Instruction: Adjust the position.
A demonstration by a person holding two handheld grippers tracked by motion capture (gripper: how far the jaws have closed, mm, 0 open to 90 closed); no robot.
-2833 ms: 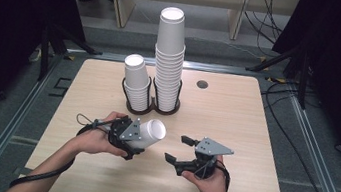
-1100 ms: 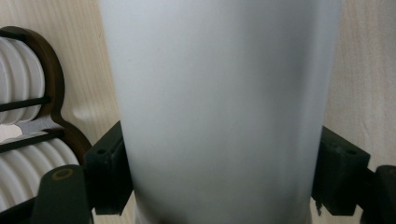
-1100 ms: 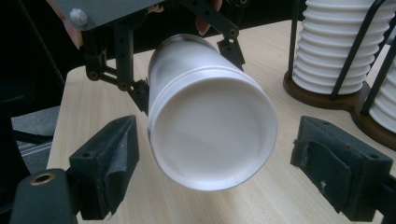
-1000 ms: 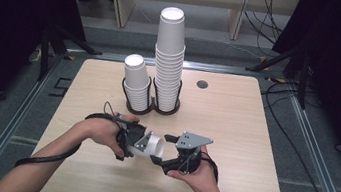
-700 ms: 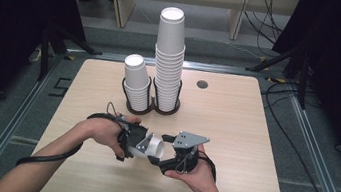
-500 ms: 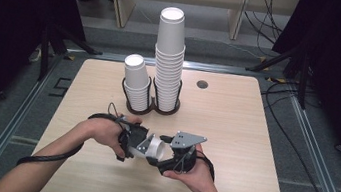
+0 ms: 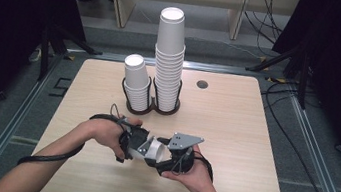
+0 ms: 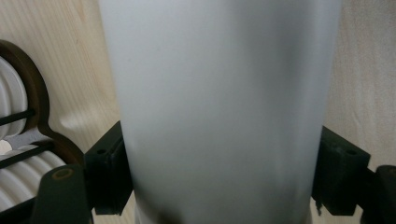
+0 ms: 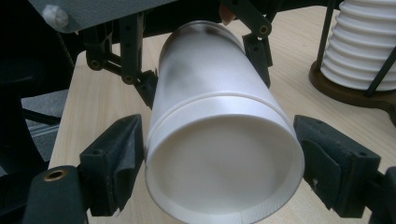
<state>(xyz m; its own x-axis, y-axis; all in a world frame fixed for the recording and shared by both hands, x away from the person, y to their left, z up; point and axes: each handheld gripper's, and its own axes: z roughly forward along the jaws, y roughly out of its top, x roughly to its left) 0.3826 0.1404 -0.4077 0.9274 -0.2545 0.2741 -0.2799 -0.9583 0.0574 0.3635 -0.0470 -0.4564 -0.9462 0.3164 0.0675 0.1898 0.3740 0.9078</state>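
Note:
My left gripper holds a white paper cup on its side just above the wooden table, jaws shut on the cup's body. The cup's open mouth faces my right gripper. That gripper's black pads stand on either side of the rim, very near it, and the rim stays round. I read the right gripper as open. Farther back, the left gripper clamps the cup's narrower end.
A dark two-ring holder at the table's middle back carries a short cup stack and a tall one. A small round hole lies to the right of them. The holder and stack are close by.
The right gripper came in from the right until its jaws flank the cup's mouth. Over the last second both hands have barely shifted.

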